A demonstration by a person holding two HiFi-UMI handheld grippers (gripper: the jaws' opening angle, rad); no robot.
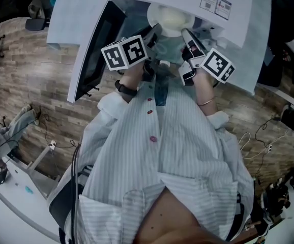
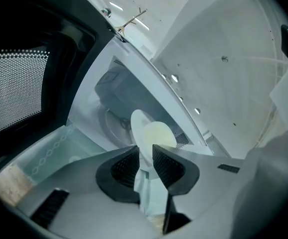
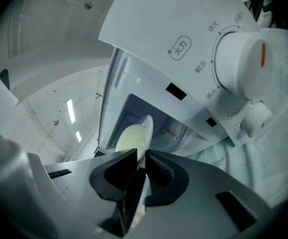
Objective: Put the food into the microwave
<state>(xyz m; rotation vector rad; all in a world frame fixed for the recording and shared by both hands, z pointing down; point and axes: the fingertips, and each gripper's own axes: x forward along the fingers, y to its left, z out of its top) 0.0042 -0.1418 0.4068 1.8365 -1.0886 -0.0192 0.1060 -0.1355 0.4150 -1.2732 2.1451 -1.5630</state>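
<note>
Loading was in hand: our left gripper (image 2: 144, 157) and right gripper (image 3: 140, 159) pinched the plate (image 2: 137, 123) just ahead, and we judged a level push into the microwave (image 3: 184, 44) next.

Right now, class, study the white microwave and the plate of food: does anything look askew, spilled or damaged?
Nothing stands out. The left gripper and right gripper grip opposite rims of the round white plate of pale yellow food at the mouth of the white microwave, whose dark-windowed door stands open. No spill or damage shows.
</note>
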